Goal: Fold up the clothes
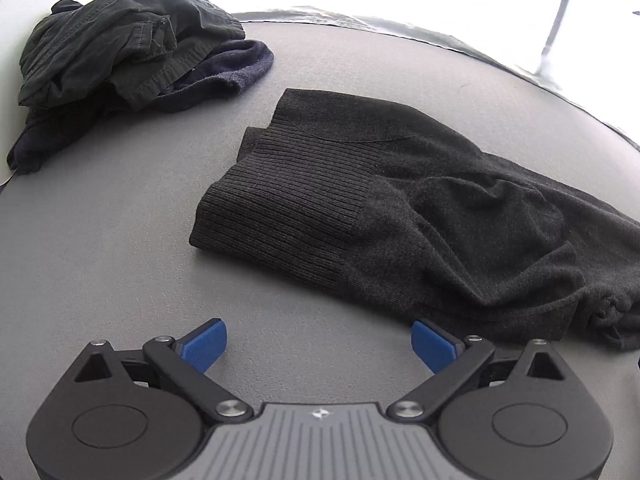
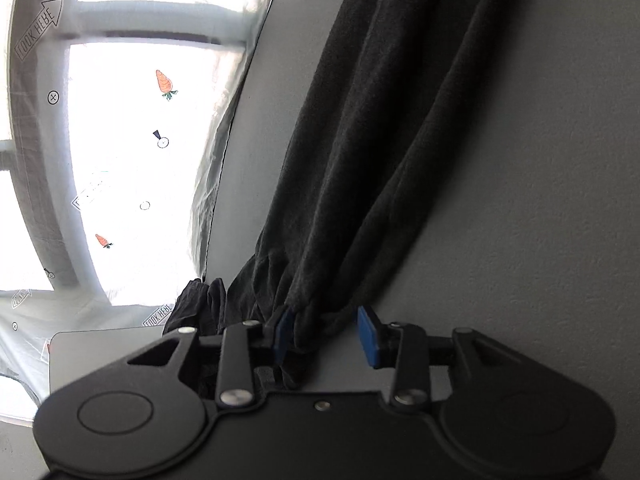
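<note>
A dark grey knit sweater (image 1: 400, 208) lies partly folded on the grey table (image 1: 120, 240), its ribbed hem toward the left. My left gripper (image 1: 320, 338) hovers open over bare table just in front of the sweater, with nothing between its blue pads. In the right wrist view the sweater (image 2: 360, 140) stretches away in long folds. Its bunched end sits between the fingers of my right gripper (image 2: 325, 322). The cloth rests against the left pad (image 2: 283, 332), while the right pad (image 2: 368, 334) stands apart from it, so the jaws are open.
A heap of dark green and navy clothes (image 1: 132, 52) sits at the table's far left. The table edge (image 2: 236, 132) runs close beside the sweater, with a white carrot-print sheet (image 2: 132, 120) beyond it.
</note>
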### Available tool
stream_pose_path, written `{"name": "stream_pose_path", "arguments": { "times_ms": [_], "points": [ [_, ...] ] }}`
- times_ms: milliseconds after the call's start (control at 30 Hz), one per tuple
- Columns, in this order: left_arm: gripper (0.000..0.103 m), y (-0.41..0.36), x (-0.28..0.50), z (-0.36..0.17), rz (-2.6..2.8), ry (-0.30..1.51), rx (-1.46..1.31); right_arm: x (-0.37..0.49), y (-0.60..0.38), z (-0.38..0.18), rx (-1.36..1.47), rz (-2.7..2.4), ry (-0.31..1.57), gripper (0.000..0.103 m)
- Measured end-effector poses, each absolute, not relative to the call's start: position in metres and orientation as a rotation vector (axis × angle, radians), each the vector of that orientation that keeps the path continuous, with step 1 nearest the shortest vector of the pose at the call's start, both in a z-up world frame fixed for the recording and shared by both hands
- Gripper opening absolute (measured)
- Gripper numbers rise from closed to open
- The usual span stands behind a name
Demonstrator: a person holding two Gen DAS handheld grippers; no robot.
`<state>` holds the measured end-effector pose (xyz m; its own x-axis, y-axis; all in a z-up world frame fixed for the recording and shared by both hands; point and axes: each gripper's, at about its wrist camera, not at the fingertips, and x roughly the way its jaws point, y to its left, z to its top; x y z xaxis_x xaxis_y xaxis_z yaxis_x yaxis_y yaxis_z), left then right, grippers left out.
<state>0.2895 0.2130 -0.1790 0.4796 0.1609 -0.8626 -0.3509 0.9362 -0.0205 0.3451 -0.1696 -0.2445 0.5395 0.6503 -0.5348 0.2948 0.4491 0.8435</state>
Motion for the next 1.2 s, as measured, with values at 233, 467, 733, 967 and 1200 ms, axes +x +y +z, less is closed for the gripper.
{"name": "stream_pose_path", "arguments": {
  "times_ms": [233,467,733,967,1200],
  "points": [
    [0.084,0.194,0.280,-0.168,0.392,0.990,-0.327,0.330,-0.285,-0.214,0.966,0.041,0.906,0.033],
    [0.071,0.108,0.293,-0.158,0.203,0.940,-0.266,0.340,-0.376,-0.205,0.910,-0.109,0.847,0.017],
    [0.055,0.018,0.315,-0.160,0.153,0.878,-0.110,0.381,-0.439,-0.209,0.886,-0.123,0.849,0.017],
    [0.055,-0.033,0.333,-0.175,0.157,0.868,0.172,0.442,-0.477,-0.213,0.857,-0.086,0.846,0.018],
    [0.056,-0.047,0.352,-0.192,0.158,0.896,0.235,0.486,-0.491,-0.222,0.837,-0.078,0.878,0.022]
  ]
}}
